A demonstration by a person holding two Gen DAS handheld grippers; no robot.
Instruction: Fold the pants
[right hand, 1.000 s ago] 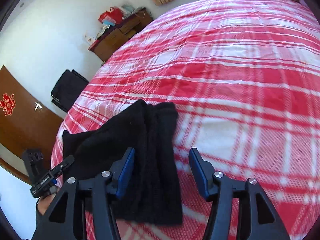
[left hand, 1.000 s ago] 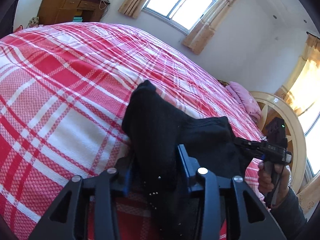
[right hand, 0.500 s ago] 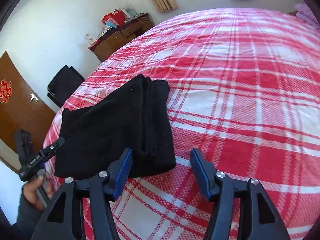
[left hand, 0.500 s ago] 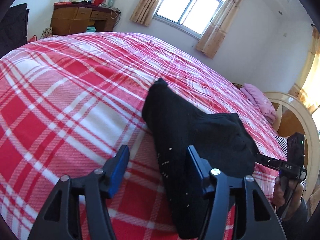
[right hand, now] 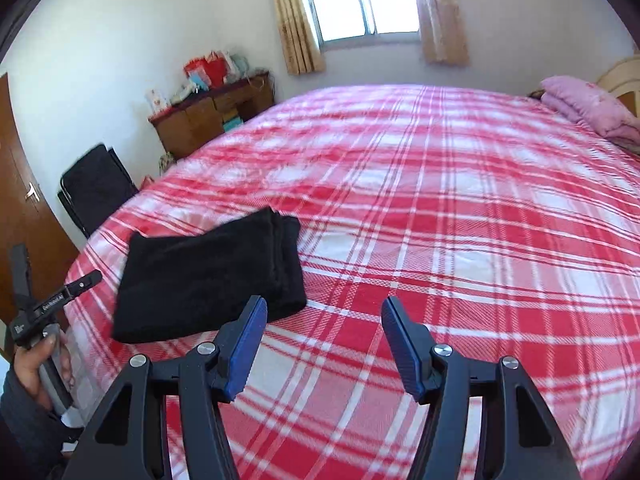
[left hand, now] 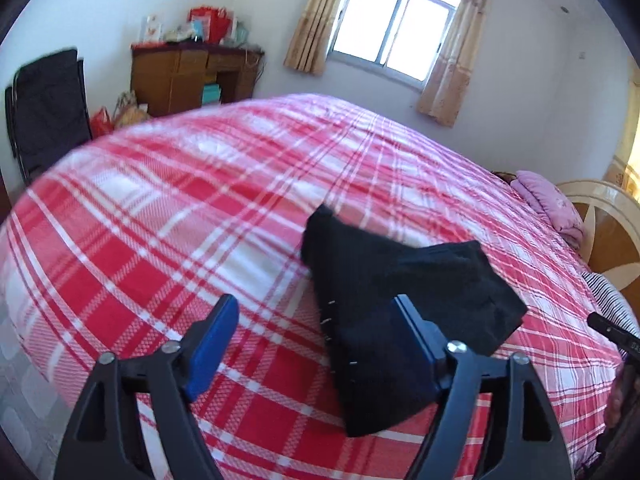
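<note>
Left gripper (left hand: 316, 336): jaws spread wide and opening, blue pads clear of cloth, nothing pinched. Black pants (left hand: 404, 312) folded into a thick packet on the bed (left hand: 168, 216), lying just ahead of the right-hand pad, which overlaps them in the left wrist view; no contact visible.

Right gripper (right hand: 324, 340): jaws parted to a middling gap, holding nothing, only plaid cloth showing between the pads. In the right wrist view, pants (right hand: 208, 276) flat on the bed (right hand: 460, 208) near its left edge, ahead and left of the jaws, stacked fold edges turned toward the middle of the bed. Left gripper (right hand: 52, 300) off to the left of the pants, gripped by a hand (right hand: 36, 364) in a dark sleeve.

Bed covered with a red-and-white plaid spread. Folded pink blanket (right hand: 588, 108) at the headboard (left hand: 600, 232) end. Across the room, a wooden desk (left hand: 192, 76) piled with red bags and boxes, a black folding chair (left hand: 48, 108) beside it, a bright window (left hand: 396, 40) with beige curtains (left hand: 312, 20). Brown door (right hand: 20, 200) with a metal handle at the left of the right wrist view.
</note>
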